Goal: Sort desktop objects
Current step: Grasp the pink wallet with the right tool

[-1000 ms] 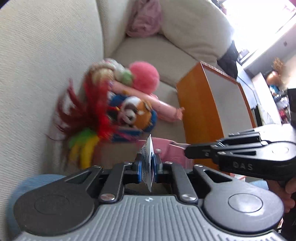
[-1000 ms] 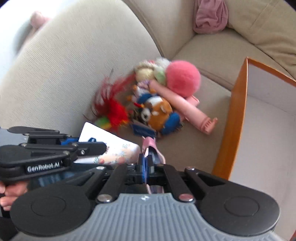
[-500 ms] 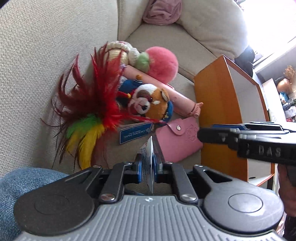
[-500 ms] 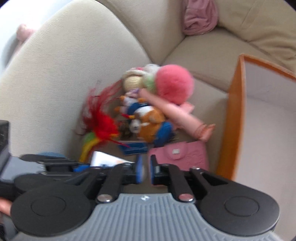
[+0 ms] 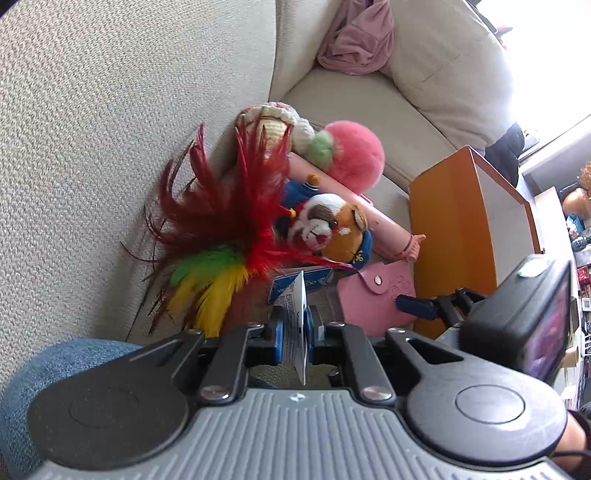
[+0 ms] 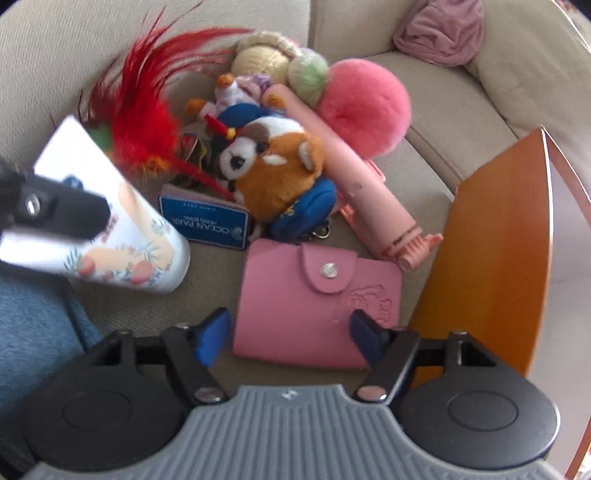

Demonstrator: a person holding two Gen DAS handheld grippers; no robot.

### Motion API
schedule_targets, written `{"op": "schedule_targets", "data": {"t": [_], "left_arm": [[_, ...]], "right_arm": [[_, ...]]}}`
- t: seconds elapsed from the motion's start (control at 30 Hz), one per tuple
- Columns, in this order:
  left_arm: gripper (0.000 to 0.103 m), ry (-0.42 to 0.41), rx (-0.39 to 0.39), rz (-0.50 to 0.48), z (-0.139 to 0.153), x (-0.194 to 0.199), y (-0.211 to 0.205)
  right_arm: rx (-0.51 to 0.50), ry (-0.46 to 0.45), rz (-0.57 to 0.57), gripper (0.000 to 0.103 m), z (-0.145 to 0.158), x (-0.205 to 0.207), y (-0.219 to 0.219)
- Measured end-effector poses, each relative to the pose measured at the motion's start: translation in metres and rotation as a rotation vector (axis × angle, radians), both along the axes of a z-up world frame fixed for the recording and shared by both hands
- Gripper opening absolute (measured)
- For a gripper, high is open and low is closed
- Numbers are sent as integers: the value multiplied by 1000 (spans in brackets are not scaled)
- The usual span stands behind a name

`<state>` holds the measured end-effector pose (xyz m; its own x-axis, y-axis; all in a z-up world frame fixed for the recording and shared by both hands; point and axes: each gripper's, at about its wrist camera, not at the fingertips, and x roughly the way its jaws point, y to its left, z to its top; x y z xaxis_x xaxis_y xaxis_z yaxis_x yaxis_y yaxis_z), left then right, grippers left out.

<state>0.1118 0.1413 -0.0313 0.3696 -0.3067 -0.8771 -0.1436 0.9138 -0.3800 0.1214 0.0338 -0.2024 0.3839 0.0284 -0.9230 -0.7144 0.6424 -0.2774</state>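
Observation:
My left gripper [image 5: 294, 328] is shut on a white floral packet [image 5: 297, 317], seen edge-on; the packet also shows in the right wrist view [image 6: 122, 236], held above the sofa seat. My right gripper [image 6: 290, 336] is open, its blue pads on either side of a pink snap wallet [image 6: 317, 302] that lies flat on the seat. The wallet also shows in the left wrist view [image 5: 373, 295]. Behind it lies a pile: a plush dog [image 6: 277, 173], a blue card holder [image 6: 205, 221], a red feather toy [image 6: 144, 110], a pink pompom [image 6: 364, 99] and a pink tube [image 6: 365, 188].
An open orange box [image 6: 495, 251] with a white inside stands on the seat just right of the wallet. The beige sofa back [image 5: 129, 110] rises at the left. A pink cloth [image 6: 439, 26] lies at the far corner. A denim-clad knee [image 6: 29, 314] is at lower left.
My right gripper let go of the pink wallet, which now lies flat on the seat, and its jaws opened wide around it. The left gripper kept hold of the packet.

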Motion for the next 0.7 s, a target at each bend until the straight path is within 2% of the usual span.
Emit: {"op": "schedule_targets", "data": {"t": [0.07,0.17,0.27,0.37,0.43,0.53,0.6,0.63,0.7], "left_arm": [[13,-2,-6,6,0,-1,1],[13,-2,-13,13,0,-1,3],[13,-2,-15,12,0,0,1],[13,-11,-22,6,2,-2,-1],[13,-12,-24,5,2,-3,-2],[13,-9,-22,8,1,-3,-3],[13,-12,-22,5,1,-4,-4],[13,-14,-24,4,2,-5,-5],[13,-16,-25,0,2,-5,-6]], "right_arm": [[-23,-15,12,77,-8,-2,3],[-42,-46,19,77,-11,-3,7],[-36,-46,7,71,-10,0,7],[14,-20,-9,66,-1,2,0],[56,0,-23,47,10,-1,-3],[94,-15,-52,29,32,-5,-8],[177,46,-85,0,47,-2,-15],[217,67,-99,0,57,-2,-19],[233,21,-91,0,73,-8,-20]]}}
